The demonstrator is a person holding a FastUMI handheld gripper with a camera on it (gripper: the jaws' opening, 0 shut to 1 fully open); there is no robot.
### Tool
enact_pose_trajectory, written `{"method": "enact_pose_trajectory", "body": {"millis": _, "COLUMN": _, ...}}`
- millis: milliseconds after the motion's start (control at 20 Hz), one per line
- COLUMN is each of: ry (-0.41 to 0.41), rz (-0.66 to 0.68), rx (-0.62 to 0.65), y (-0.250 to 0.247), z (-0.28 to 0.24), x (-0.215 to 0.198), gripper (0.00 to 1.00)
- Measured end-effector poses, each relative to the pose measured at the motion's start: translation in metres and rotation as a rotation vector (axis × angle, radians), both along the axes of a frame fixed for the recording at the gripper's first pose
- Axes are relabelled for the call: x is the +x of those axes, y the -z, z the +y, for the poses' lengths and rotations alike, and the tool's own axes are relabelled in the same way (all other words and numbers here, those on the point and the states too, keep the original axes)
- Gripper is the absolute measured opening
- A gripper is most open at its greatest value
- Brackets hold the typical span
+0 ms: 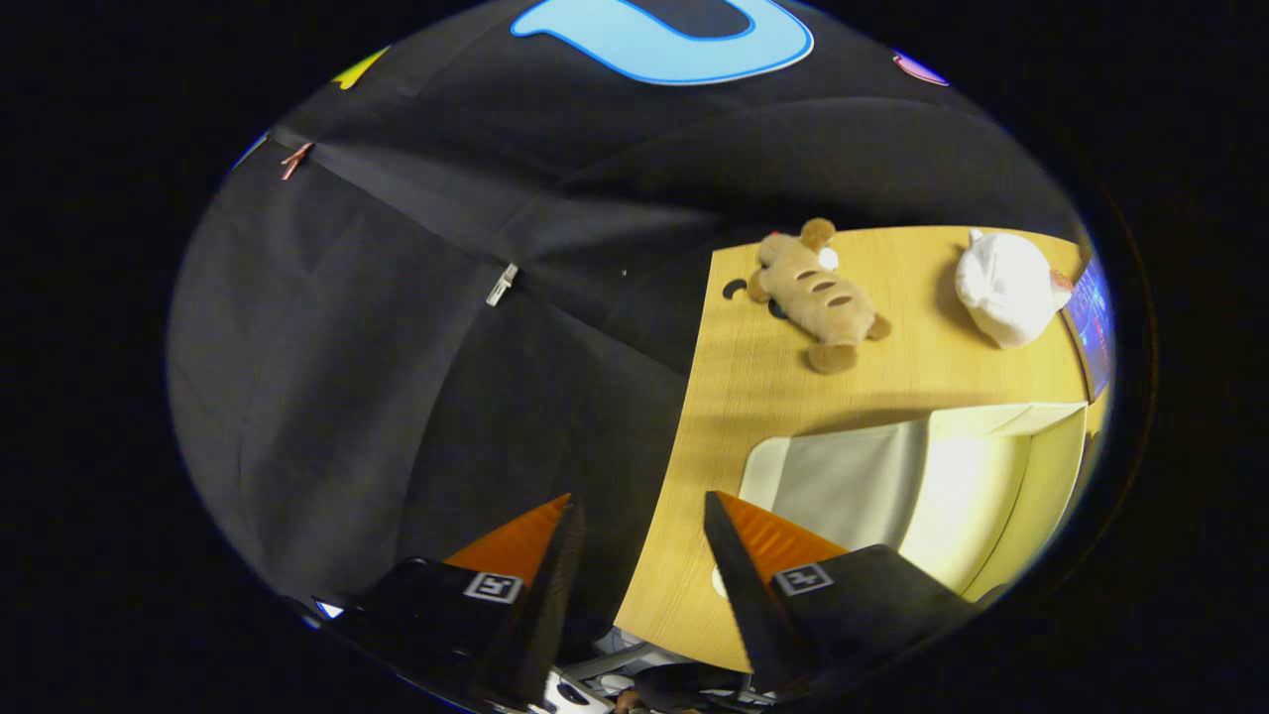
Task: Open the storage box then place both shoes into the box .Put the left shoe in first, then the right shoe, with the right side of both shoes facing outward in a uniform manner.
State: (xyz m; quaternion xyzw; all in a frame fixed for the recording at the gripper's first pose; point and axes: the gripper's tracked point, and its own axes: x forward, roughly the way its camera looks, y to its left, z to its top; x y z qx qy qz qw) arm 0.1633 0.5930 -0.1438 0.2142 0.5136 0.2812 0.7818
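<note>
Claw [639, 511] fingers apart, holding nothing; storage box [952, 486] just ahead on the counter [714, 397]; plush toy [818, 295] beyond it.

You're in a cloth-walled recording booth: black drape [397, 327], wooden table [753, 397], plush toy [818, 295], screen [1091, 322] at the table's edge.

no readable text; square coded markers [493, 586] (not legible) sit on both gripper [639, 516] fingers, spread apart
</note>
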Motion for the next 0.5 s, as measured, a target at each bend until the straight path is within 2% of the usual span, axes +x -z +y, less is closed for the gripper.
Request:
{"method": "enact_pose_trajectory", "body": {"millis": 100, "ry": 0.030, "rz": -0.071, "rx": -0.008, "y": -0.016, "z": -0.032, "x": 0.011, "gripper": 0.99}}
{"method": "enact_pose_trajectory", "body": {"millis": 500, "ry": 0.234, "rz": -0.395, "rx": -0.143, "y": -0.077, "z": -0.227, "x": 0.049, "gripper": 0.98}}
